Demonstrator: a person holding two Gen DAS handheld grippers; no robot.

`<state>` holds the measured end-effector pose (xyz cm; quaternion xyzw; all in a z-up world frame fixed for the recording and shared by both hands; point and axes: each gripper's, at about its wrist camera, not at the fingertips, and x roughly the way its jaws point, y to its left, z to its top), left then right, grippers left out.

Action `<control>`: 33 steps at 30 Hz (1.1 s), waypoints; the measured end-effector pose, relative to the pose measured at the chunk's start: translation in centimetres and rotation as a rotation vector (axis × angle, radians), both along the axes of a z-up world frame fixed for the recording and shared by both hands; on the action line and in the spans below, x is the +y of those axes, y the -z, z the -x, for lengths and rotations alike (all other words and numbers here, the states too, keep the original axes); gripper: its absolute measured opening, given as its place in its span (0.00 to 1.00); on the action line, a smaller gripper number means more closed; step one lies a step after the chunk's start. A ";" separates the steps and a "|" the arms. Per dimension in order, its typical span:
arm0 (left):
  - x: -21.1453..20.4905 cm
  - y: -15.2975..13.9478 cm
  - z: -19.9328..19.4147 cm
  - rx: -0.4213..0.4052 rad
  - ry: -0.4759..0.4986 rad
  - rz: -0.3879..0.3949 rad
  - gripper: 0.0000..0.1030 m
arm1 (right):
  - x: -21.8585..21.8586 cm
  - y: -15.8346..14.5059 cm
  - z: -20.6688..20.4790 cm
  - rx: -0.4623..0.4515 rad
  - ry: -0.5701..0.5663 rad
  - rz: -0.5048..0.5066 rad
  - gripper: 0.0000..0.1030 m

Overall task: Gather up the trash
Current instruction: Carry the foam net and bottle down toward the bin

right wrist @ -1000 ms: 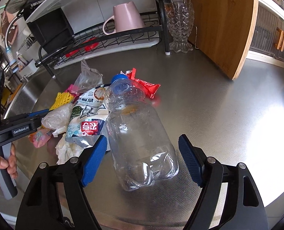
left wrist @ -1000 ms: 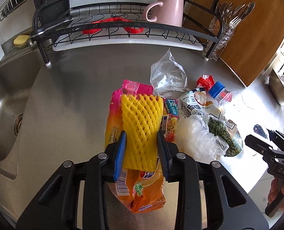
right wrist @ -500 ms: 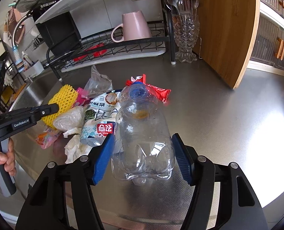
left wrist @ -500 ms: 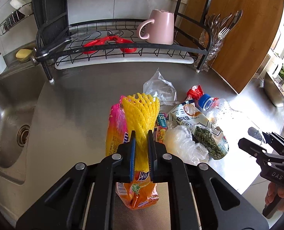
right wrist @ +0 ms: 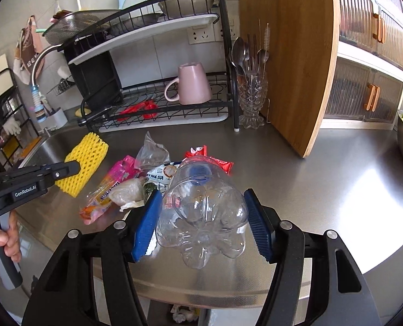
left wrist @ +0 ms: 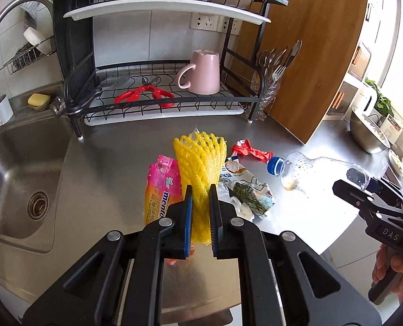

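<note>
My left gripper (left wrist: pixel 201 217) is shut on a yellow foam fruit net (left wrist: pixel 201 163) and holds it above the counter; the net also shows in the right wrist view (right wrist: pixel 86 163). My right gripper (right wrist: pixel 201 225) is shut on a clear plastic bottle (right wrist: pixel 204 206) with a blue cap, lifted off the counter; the bottle also shows in the left wrist view (left wrist: pixel 310 171). On the steel counter lie a pink-orange candy wrapper (left wrist: pixel 162 187), a seaweed snack packet (left wrist: pixel 245 187), a red wrapper (left wrist: pixel 251 152), a clear bag (right wrist: pixel 152 152) and crumpled plastic (right wrist: pixel 128 191).
A black dish rack (left wrist: pixel 158 100) with a pink mug (left wrist: pixel 201 73) and red scissors (left wrist: pixel 144 95) stands at the back. A sink (left wrist: pixel 22 179) is at the left. A wooden cutting board (left wrist: pixel 310 62) leans at the right. A steel bowl (left wrist: pixel 367 133) sits far right.
My left gripper closed on the yellow net and lifted it. My right gripper closed on the bottle and raised it off the counter, tilting its base toward the camera.
</note>
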<state>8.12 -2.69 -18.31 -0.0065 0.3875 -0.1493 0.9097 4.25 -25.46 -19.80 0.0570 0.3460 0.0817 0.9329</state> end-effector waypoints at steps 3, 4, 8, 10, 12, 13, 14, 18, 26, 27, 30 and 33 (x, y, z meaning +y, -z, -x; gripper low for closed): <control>0.2 -0.8 2.1 -0.013 0.010 0.011 0.09 | 0.5 -1.3 2.0 -0.028 -0.001 0.003 0.61; 0.2 -1.0 2.8 -0.016 0.012 0.014 0.09 | 0.7 -1.6 2.6 -0.036 0.000 0.003 0.61; 0.9 -1.6 6.1 -0.016 0.015 0.026 0.09 | 1.4 -2.7 5.7 -0.058 0.003 -0.005 0.61; 1.2 -1.8 8.0 -0.019 0.019 0.026 0.09 | 1.9 -3.1 7.3 -0.065 -0.001 -0.009 0.61; 1.6 -2.0 9.9 -0.019 0.025 0.028 0.09 | 2.5 -3.5 9.0 -0.070 -0.009 -0.008 0.61; 1.8 -2.0 10.8 -0.015 0.025 0.027 0.09 | 2.8 -3.6 9.8 -0.072 -0.012 -0.008 0.61; 1.9 -1.9 11.7 -0.011 0.024 0.025 0.09 | 3.0 -3.8 10.7 -0.072 -0.016 -0.009 0.61; 3.1 -1.1 15.1 0.022 0.017 0.016 0.09 | 4.0 -3.5 13.5 -0.055 -0.033 -0.030 0.61; 5.0 3.7 19.2 0.149 0.008 0.016 0.09 | 6.8 -0.1 16.8 0.041 -0.071 -0.032 0.61; 5.2 4.5 19.5 0.166 0.007 0.015 0.09 | 7.2 0.6 17.0 0.062 -0.076 -0.031 0.61; 5.6 7.0 20.2 0.214 0.009 0.005 0.09 | 8.2 2.8 17.3 0.118 -0.087 -0.028 0.61; 6.1 9.4 20.4 0.264 0.000 0.011 0.09 | 9.0 5.1 17.2 0.175 -0.090 -0.034 0.61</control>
